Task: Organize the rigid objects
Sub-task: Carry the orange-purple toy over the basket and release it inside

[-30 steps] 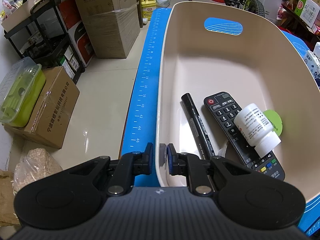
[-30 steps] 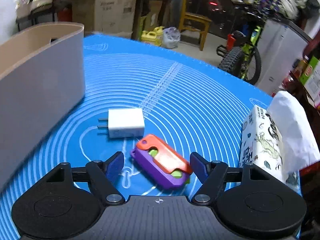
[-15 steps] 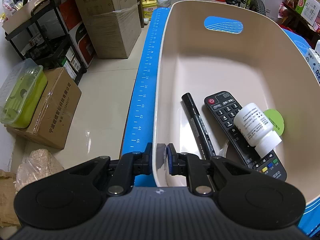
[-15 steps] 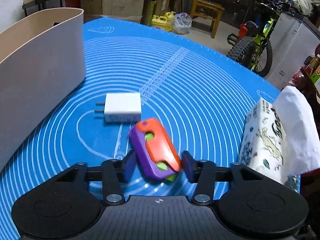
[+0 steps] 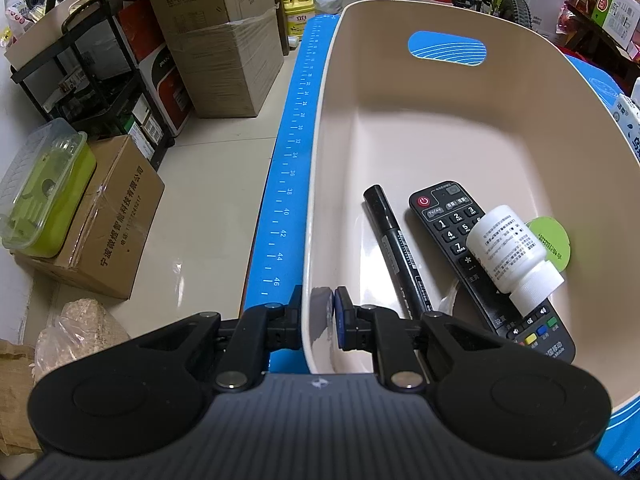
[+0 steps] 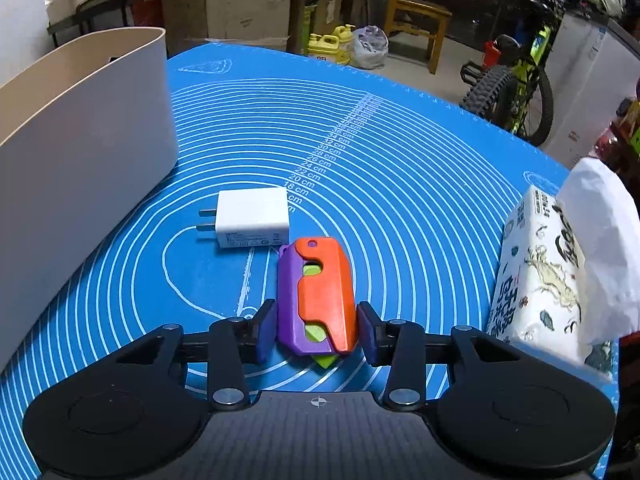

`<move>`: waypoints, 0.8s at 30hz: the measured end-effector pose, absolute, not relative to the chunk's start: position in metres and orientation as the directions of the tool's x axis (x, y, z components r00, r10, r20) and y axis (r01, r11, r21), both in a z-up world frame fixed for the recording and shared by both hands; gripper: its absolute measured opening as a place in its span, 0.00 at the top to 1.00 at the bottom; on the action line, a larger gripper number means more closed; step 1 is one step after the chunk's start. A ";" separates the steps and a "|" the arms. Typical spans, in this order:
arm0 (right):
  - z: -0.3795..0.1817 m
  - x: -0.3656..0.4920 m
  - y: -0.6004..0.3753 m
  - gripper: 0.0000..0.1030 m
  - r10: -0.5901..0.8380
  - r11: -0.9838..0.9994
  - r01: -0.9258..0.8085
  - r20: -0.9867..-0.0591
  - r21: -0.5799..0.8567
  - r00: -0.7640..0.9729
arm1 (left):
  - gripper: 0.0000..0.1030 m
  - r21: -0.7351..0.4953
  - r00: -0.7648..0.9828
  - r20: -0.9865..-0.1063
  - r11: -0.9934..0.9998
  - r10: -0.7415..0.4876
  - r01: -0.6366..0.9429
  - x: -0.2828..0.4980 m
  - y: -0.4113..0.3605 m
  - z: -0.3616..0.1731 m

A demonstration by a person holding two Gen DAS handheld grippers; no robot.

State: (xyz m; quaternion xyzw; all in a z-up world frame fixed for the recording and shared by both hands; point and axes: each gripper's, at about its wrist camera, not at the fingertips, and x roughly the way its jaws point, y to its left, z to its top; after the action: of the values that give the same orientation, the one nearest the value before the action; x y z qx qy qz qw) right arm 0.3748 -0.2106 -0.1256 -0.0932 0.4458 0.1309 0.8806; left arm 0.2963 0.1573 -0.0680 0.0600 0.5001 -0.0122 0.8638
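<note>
Left gripper (image 5: pixel 318 316) is pinching the bin (image 5: pixel 316 200) wall; right gripper (image 6: pixel 316 328) is closing on the toy (image 6: pixel 318 300).
The toy is sitting between the narrowing pads, the charger (image 6: pixel 253 222) just ahead-left; gripped near its tail, it is risking pivoting or slipping out on lifting.

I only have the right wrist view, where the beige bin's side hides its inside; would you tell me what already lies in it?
Observer: A black marker, a remote control and a white bottle lie at the bin's near end.
Operator: Is there room for the orange and purple toy knife?
Observer: Yes, the floor towards the handle cutout is bare.
Operator: Is anything steadying the bin?
Observer: The left gripper is shut on its near wall, one pad on either side.
</note>
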 end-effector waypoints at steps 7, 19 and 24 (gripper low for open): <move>-0.116 0.361 -0.204 0.55 0.111 0.962 -0.261 -0.762 -0.079 0.638 | 0.83 0.087 0.500 -0.866 0.993 0.036 0.081 0.297 0.158 -0.068; -0.030 0.315 -0.165 0.55 0.209 0.941 -0.325 -0.599 -0.091 0.773 | 0.83 0.093 0.499 -0.865 0.992 0.041 0.080 0.297 0.158 -0.069; -0.001 0.296 -0.119 0.55 0.349 0.889 -0.453 -0.546 -0.063 0.762 | 0.83 0.096 0.500 -0.865 0.992 0.044 0.079 0.297 0.157 -0.069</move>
State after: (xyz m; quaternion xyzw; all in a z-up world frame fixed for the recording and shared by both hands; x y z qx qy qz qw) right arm 0.2959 -0.1189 -0.0011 -0.0958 0.2703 0.2147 0.9336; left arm 0.2970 0.1574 -0.0693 0.0613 0.4999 -0.0103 0.8639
